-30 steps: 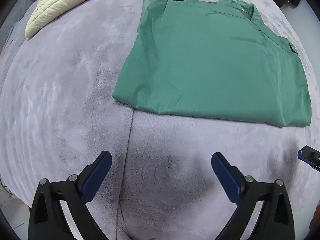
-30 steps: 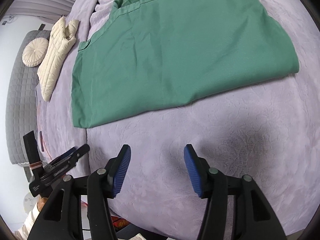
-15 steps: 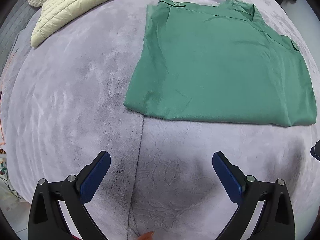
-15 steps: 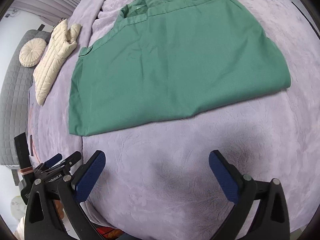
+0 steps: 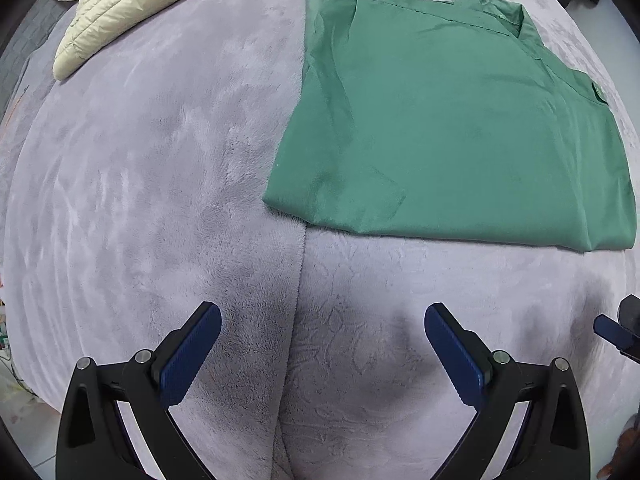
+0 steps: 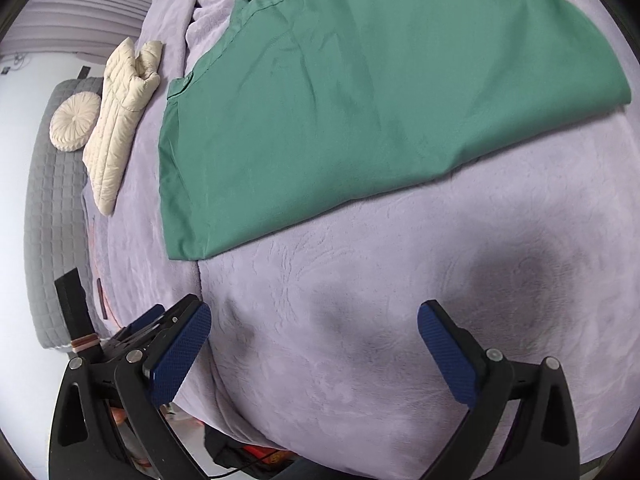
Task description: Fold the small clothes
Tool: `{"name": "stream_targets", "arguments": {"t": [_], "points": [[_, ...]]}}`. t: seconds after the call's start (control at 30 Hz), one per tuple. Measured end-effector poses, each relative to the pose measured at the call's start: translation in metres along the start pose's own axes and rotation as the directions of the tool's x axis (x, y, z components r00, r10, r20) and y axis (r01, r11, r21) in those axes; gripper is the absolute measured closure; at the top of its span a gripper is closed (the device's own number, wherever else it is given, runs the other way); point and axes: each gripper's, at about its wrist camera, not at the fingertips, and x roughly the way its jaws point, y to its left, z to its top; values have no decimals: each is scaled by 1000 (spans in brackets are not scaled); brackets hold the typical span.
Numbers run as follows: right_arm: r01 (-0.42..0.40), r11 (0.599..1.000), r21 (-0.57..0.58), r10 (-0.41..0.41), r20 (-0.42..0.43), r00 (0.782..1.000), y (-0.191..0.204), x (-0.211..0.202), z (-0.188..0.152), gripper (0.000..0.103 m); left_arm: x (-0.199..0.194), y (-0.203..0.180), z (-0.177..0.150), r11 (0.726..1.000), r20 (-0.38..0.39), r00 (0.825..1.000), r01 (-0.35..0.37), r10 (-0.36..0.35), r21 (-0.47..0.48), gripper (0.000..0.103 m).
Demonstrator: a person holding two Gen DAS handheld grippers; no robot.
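A folded green shirt (image 5: pixel 452 120) lies flat on the lilac bed (image 5: pixel 140 200), bearing no legible writing. Left gripper (image 5: pixel 320 356) and right gripper (image 6: pixel 314 354) hover near it, jaws wide apart, empty; the right's have just been opening.

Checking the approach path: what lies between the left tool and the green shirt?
Only bare purple blanket with a seam, in the left wrist view, between the open left tool and the green shirt.

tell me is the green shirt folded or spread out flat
Partly folded. The green shirt lies as a compact rectangle on the blanket, no sleeves sticking out, with a doubled edge along its near side.
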Motion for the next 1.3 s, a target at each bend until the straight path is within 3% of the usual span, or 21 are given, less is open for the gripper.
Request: {"name": "stream_targets", "arguments": {"t": [0.13, 0.37, 0.47, 0.67, 0.73, 0.77, 0.8, 0.87, 0.93, 1.03, 1.2, 1.3], "points": [[-110, 992, 67, 113, -39, 993, 0, 20, 0, 0, 12, 20, 9, 999, 9, 999, 39, -39, -9, 1], [-289, 945, 153, 303, -72, 950, 18, 72, 2, 0, 14, 79, 35, 968, 57, 978, 205, -199, -142, 1], [-352, 920, 173, 363, -32, 931, 30, 92, 11, 0, 17, 95, 43, 946, 67, 964, 267, -259, -187, 1], [-453, 848, 276, 451, 75, 890, 36, 126, 33, 2, 27, 100, 55, 885, 79, 916, 401, -394, -236, 1], [-489, 822, 292, 478, 112, 871, 37, 127, 40, 12, 32, 99, 58, 855, 81, 893, 448, -443, -262, 1], [-488, 817, 307, 474, 122, 872, 37, 128, 43, 39, 32, 95, 57, 831, 82, 876, 478, -476, -284, 1], [-493, 808, 322, 478, 130, 869, 36, 129, 46, 77, 34, 90, 58, 799, 84, 852, 515, -516, -310, 1], [-532, 787, 313, 512, 149, 846, 34, 124, 50, 93, 40, 82, 62, 756, 92, 819, 560, -566, -337, 1], [-580, 766, 277, 558, 159, 814, 36, 113, 53, 94, 41, 76, 72, 750, 101, 809, 578, -579, -321, 1], [-612, 757, 228, 590, 166, 790, 44, 98, 57, 94, 42, 69, 100, 759, 115, 804, 590, -583, -276, 1], [-620, 763, 182, 602, 150, 785, 52, 87, 65, 94, 62, 52, 155, 712, 75, 741, 665, -668, -226, 1], [-619, 767, 171, 603, 137, 786, 54, 86, 67, 94, 69, 38, 177, 723, 47, 741, 666, -670, -182, 1]]}}
